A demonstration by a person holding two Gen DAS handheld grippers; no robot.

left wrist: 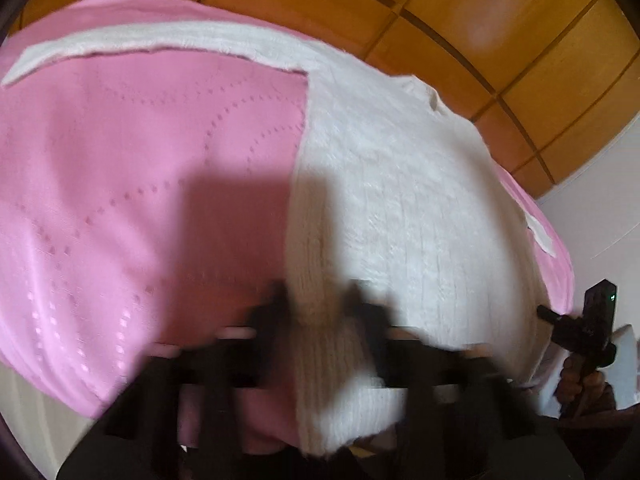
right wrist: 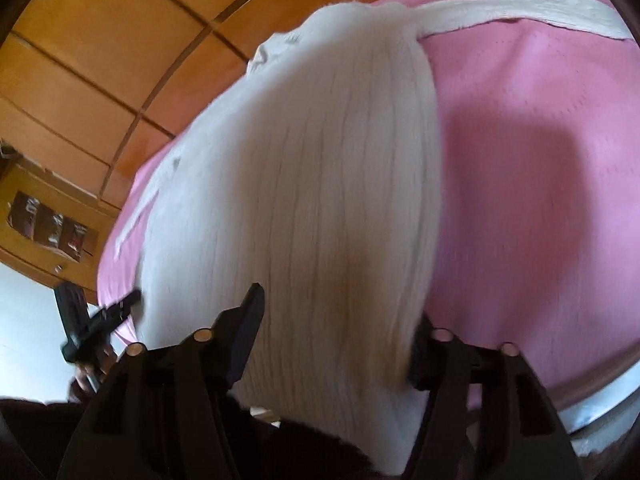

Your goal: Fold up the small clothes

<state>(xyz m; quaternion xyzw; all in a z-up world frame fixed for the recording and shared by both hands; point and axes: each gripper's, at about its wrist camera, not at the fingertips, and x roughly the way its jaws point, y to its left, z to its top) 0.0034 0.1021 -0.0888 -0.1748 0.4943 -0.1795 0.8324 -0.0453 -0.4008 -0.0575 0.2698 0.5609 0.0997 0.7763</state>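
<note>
A white ribbed knit sweater [left wrist: 400, 200] lies spread on a pink quilted bedspread [left wrist: 140, 168], one sleeve [left wrist: 160, 42] stretched out along the far side. My left gripper [left wrist: 320, 300] is open, its blurred fingers astride the sweater's near left edge. In the right wrist view the sweater [right wrist: 320, 180] fills the middle, on the bedspread [right wrist: 540, 200]. My right gripper [right wrist: 336, 320] is open wide, with the hem between its fingers; the right finger is partly hidden behind the fabric. Each gripper shows small in the other's view: the right one [left wrist: 592, 320], the left one [right wrist: 92, 328].
A wooden panelled headboard [left wrist: 500, 40] stands behind the bed. A wooden cabinet [right wrist: 44, 220] with pictures on it stands at the left of the right wrist view. A white wall [left wrist: 600, 220] is beside the bed.
</note>
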